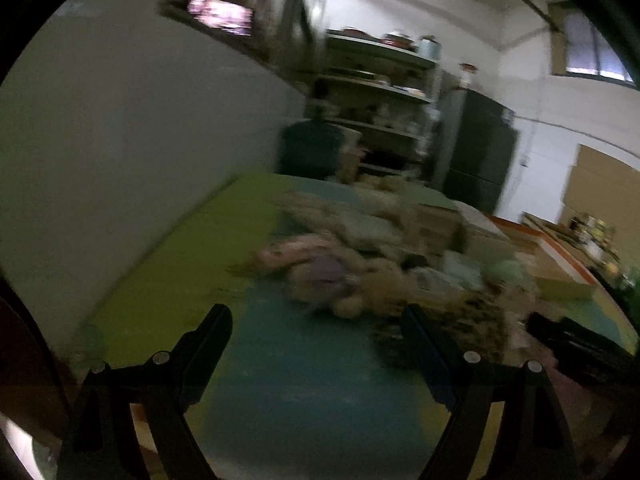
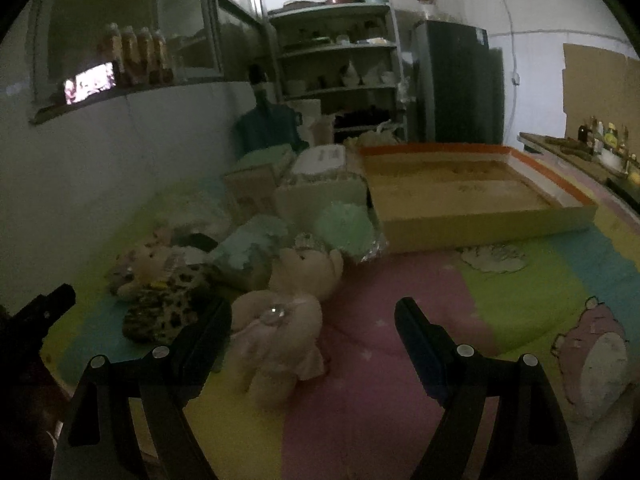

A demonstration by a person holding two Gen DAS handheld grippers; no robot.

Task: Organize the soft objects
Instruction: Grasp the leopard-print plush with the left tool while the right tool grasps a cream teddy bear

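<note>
The mat (image 2: 520,280) spreads in pink, green, yellow and blue panels under both my tools. At its far edge lies a shallow box (image 2: 480,216) with an orange rim. The toy pile (image 2: 248,248) sits along the wall side of the mat, left of the box. A cream bear (image 2: 280,320) lies at the pile's near edge, just beside my right tool's left finger. A pink pig (image 2: 596,344) rests alone near the mat's right edge. My right tool (image 2: 312,316) gapes wide, holding nothing. My left tool (image 1: 316,320) is equally wide, over blue mat, its view blurred.
</note>
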